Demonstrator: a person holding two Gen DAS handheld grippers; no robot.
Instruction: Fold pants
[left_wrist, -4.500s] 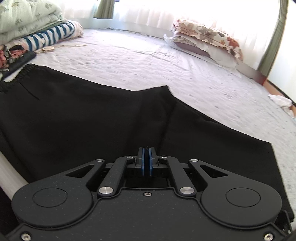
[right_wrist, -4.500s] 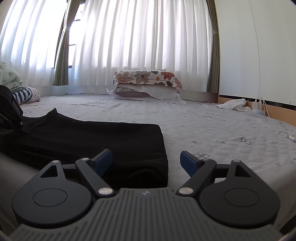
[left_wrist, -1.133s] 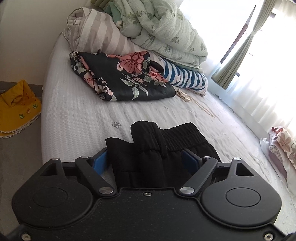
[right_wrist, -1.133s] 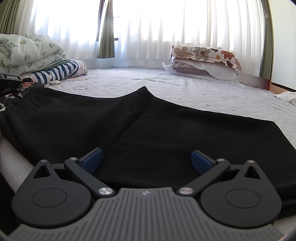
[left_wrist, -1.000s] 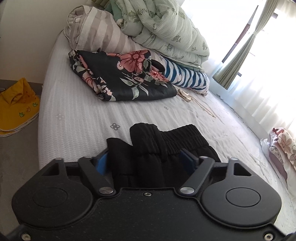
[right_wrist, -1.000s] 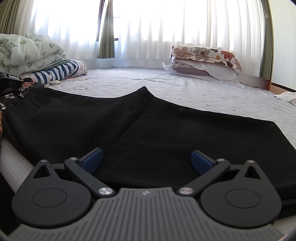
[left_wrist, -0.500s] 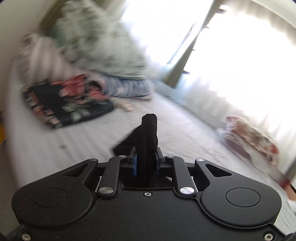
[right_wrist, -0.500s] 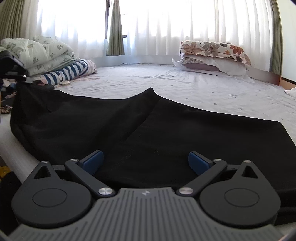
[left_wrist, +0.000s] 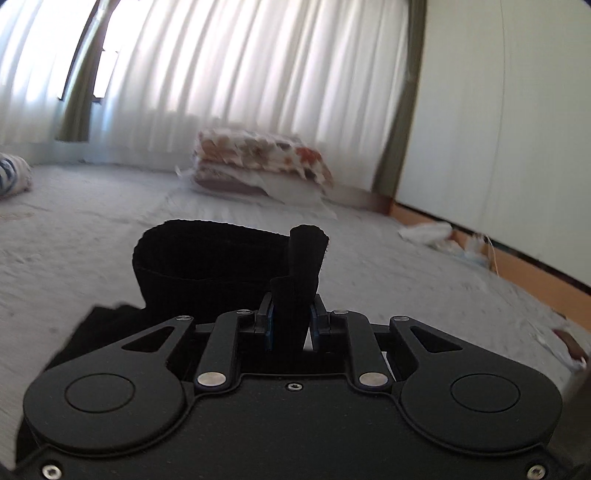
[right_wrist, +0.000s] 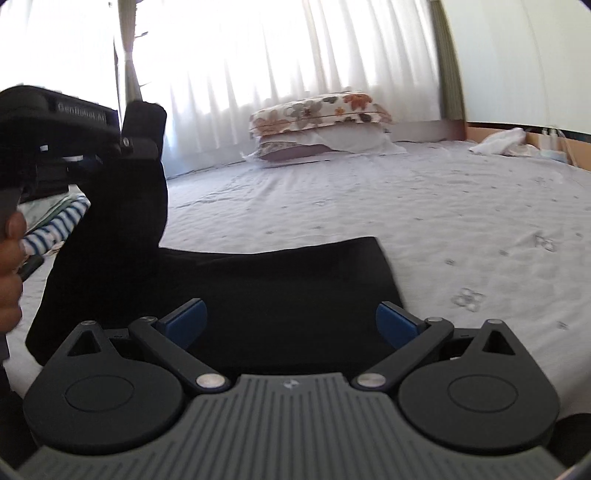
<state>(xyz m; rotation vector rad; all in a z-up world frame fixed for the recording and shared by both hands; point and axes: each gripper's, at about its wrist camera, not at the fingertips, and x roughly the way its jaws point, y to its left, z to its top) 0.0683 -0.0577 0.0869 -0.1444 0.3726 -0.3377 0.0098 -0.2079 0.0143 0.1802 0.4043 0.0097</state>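
Observation:
My left gripper (left_wrist: 291, 325) is shut on the waistband of the black pants (left_wrist: 210, 266), a bunched fold sticking up between its blue pads. In the right wrist view the same left gripper (right_wrist: 142, 146) hangs high at the left, lifting that end of the pants (right_wrist: 280, 291) off the bed while the leg end lies flat on the sheet. My right gripper (right_wrist: 291, 323) stands open low over the flat leg end, with black cloth showing between its blue pads (right_wrist: 184, 321) but not pinched.
The bed (right_wrist: 461, 229) has a pale patterned sheet. Flowered pillows (right_wrist: 317, 125) lie at the far side below white curtains. Striped bedding (right_wrist: 55, 225) sits at the left beside a person's hand (right_wrist: 9, 266). White cloth and a cable (right_wrist: 506, 144) lie by the right wall.
The left gripper closed on the waistband, then lifted it and swung round from the bedding pile toward the pillows. The right gripper shifted right along the pants toward the leg end, still open.

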